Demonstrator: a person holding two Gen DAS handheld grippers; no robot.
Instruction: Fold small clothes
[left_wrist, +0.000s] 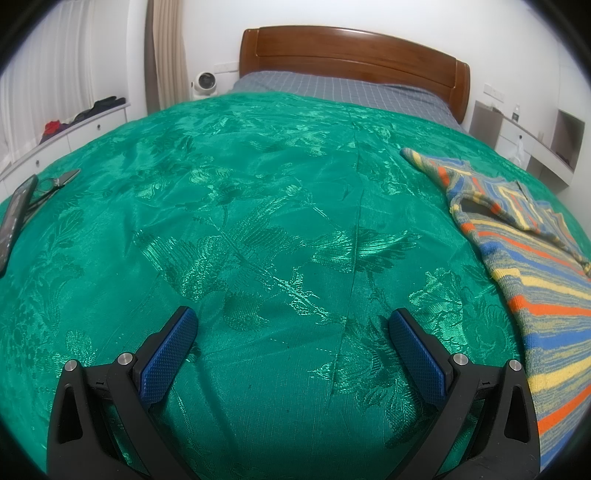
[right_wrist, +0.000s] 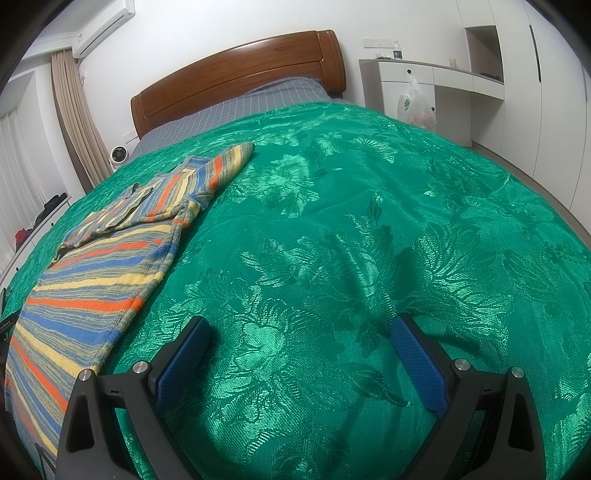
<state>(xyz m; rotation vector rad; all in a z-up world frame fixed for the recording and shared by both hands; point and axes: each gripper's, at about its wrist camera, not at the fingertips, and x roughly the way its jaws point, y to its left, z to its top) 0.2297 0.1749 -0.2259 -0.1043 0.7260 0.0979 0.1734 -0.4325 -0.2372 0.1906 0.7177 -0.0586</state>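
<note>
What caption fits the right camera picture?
Open right gripper hovers over green bedspread, striped sweater lying to its left.

The left gripper (left_wrist: 293, 325) has two black plastic arms, each with a triangular cut-out near its base. Every arm carries two round silver screws on top. The inner faces of the jaws are covered with blue pads (left_wrist: 166, 360) that have a fine knurled texture. The right gripper (right_wrist: 299, 332) looks the same: black arms, silver screws, blue textured pads (right_wrist: 419, 363).
</note>
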